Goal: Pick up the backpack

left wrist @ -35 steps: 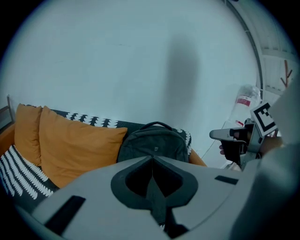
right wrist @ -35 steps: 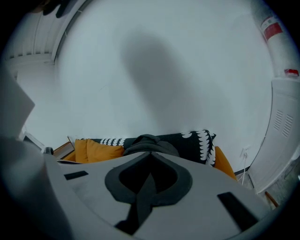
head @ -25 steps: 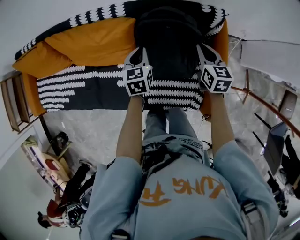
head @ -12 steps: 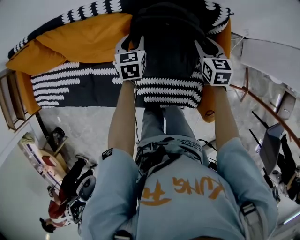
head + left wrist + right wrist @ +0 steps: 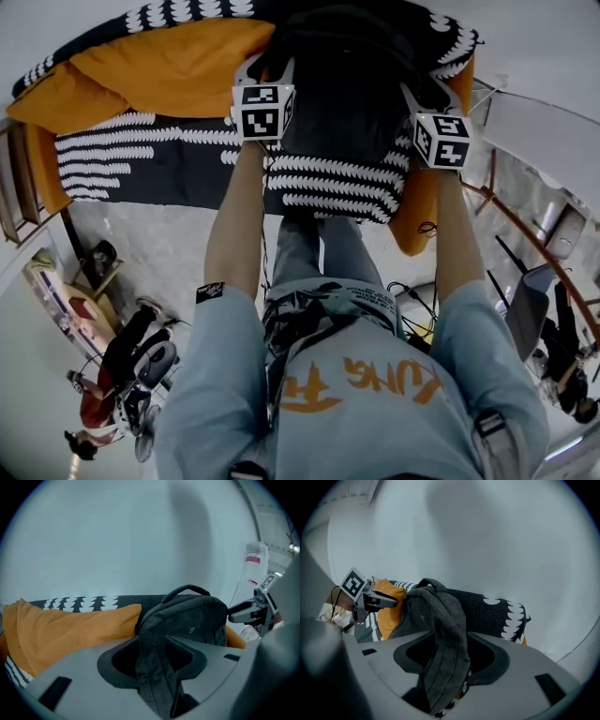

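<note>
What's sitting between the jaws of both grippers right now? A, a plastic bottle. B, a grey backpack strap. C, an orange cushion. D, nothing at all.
B: a grey strap of the backpack lies between the jaws of the left gripper, another between those of the right gripper; both pairs have just been opening and stand apart.
</note>
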The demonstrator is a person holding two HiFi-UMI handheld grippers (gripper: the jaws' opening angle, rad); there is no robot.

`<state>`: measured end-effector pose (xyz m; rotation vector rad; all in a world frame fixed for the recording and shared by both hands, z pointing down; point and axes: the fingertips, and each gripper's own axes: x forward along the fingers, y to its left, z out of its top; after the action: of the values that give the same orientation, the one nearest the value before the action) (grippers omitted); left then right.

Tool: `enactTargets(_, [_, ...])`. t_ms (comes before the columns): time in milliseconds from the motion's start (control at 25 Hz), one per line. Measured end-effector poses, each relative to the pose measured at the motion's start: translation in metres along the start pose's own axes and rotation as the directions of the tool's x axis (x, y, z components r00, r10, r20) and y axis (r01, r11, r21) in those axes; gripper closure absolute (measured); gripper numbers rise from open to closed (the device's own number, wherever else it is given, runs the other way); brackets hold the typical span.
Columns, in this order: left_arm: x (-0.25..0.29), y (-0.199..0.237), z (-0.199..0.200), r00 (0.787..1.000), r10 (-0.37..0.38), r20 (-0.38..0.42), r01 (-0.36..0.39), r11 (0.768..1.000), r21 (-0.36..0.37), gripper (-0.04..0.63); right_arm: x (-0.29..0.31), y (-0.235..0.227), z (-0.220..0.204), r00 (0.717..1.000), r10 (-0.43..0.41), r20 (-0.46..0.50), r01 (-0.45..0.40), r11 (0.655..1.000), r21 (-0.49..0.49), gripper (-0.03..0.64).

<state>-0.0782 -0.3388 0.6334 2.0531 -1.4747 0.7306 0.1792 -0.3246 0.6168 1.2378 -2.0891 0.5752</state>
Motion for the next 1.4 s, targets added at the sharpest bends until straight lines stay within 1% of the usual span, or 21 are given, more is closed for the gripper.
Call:
enactTargets(200, [0.018,0.004,-0.002,0.999,0.042,-0.033,-0.04,0.998,0.048,0.413,0.008,-0.004,-0.003,1.0,0.014,-0.009,-0.014,1.0,-0.017,0.407])
enactTargets(320, [0.031,0.012,-0.005,0.993,0.095,-0.073,-0.086,0.99,0.115,0.42,0.013,-0.006,-0.003,1.0,0.022,-0.016,-0.023,0.999,-0.034,0.407])
enactTargets(400, [0.036,0.021,-0.006,0.988,0.13,-0.087,-0.115,0.98,0.16,0.453,0.016,-0.006,-0.002,0.999,0.03,-0.02,-0.031,0.999,-0.042,0.408])
enactTargets(520, [0.041,0.026,-0.005,0.988,0.114,-0.103,-0.092,0.977,0.193,0.456,0.021,-0.004,-0.001,0.999,0.043,-0.023,-0.044,0.998,-0.054,0.411])
enactTargets(640, [0.048,0.025,-0.006,0.988,0.104,-0.113,-0.073,0.964,0.256,0.454,0.028,-0.004,0.0,0.998,0.054,-0.029,-0.056,0.996,-0.065,0.416])
enactTargets(760, [0.051,0.023,-0.008,0.987,0.098,-0.125,-0.059,0.956,0.288,0.447,0.033,-0.002,-0.001,0.998,0.06,-0.036,-0.062,0.996,-0.067,0.417])
enactTargets(840, [0.053,0.024,-0.008,0.986,0.108,-0.126,-0.065,0.948,0.311,0.442,0.036,-0.002,-0.001,0.997,0.065,-0.034,-0.067,0.996,-0.066,0.417])
enactTargets(920, [0.057,0.026,-0.01,0.983,0.13,-0.133,-0.082,0.945,0.317,0.465,0.037,-0.002,-0.001,0.997,0.07,-0.032,-0.072,0.995,-0.065,0.419])
enactTargets(1040, [0.063,0.029,-0.01,0.974,0.135,-0.182,-0.083,0.96,0.269,0.481,0.038,-0.001,-0.001,0.997,0.063,-0.04,-0.066,0.995,-0.07,0.423])
enactTargets(1120, [0.062,0.03,-0.01,0.971,0.126,-0.201,-0.068,0.96,0.273,0.489,0.037,0.001,-0.001,0.997,0.052,-0.051,-0.056,0.996,-0.074,0.43])
enactTargets(1280, [0.056,0.025,-0.012,0.972,0.123,-0.2,-0.058,0.951,0.304,0.514,0.033,0.003,-0.002,0.997,0.037,-0.071,-0.041,0.998,-0.057,0.463])
enactTargets(1400, [0.051,0.02,-0.011,0.973,0.132,-0.187,-0.073,0.954,0.292,0.52,0.023,0.005,-0.002,0.996,0.039,-0.084,-0.043,0.998,-0.053,0.493])
